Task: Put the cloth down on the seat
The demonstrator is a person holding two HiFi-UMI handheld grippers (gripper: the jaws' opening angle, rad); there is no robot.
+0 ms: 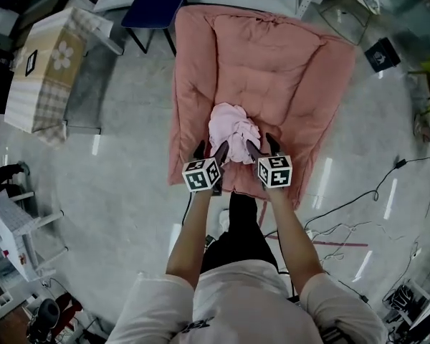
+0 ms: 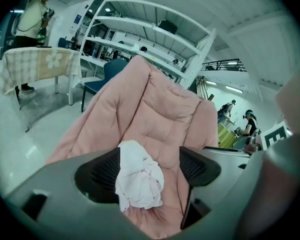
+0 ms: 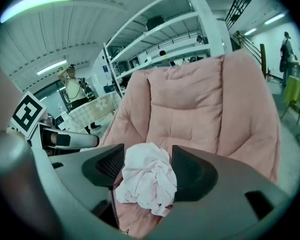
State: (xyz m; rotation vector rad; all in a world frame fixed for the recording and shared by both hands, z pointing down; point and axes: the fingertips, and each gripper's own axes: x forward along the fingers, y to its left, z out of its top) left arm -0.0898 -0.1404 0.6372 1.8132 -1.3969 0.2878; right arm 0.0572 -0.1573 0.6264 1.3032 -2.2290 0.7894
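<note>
Seat point(image 1: 272, 56) fills the space ahead of me, a wide pink quilted cushion, so the drop spot is soft and roomy. The cloth point(image 1: 233, 131) lies bunched on its front part, near my edge, resting on the padding as far as I can judge. My left gripper point(image 1: 210, 149) is spread wide, the bundle brushing only one jaw. My right gripper point(image 1: 261, 147) is also parted, with the bundle filling the gap but showing no squeeze. I flank the heap to let it settle without dragging it.
</note>
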